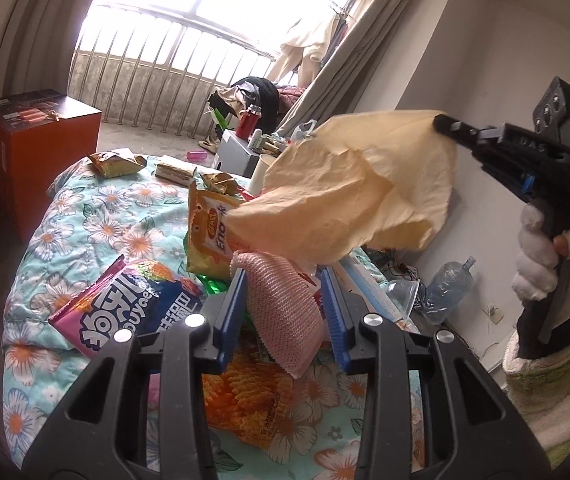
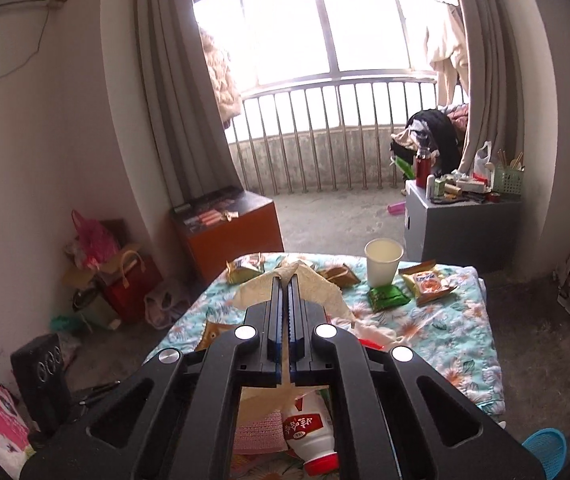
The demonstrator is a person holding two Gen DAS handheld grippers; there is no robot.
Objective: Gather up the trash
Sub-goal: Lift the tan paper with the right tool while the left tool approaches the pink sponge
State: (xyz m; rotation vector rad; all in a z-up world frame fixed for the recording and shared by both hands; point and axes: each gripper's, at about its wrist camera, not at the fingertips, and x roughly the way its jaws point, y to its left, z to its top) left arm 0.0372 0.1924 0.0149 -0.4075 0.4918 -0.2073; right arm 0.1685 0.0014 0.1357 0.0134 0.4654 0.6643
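Crumpled beige paper sheet [image 1: 349,188] hangs above the floral quilt [image 1: 65,216], pinched at one corner by the right gripper [image 1: 447,126], light, limp, tear-prone; left gripper [image 1: 283,304] gapes around pink mesh cloth [image 1: 285,312], grip unclear.

The left gripper [image 1: 281,304] sits low, jaws parted. The right gripper [image 1: 443,123], raised at far right in a white-gloved hand [image 1: 541,260], is clamped tight.
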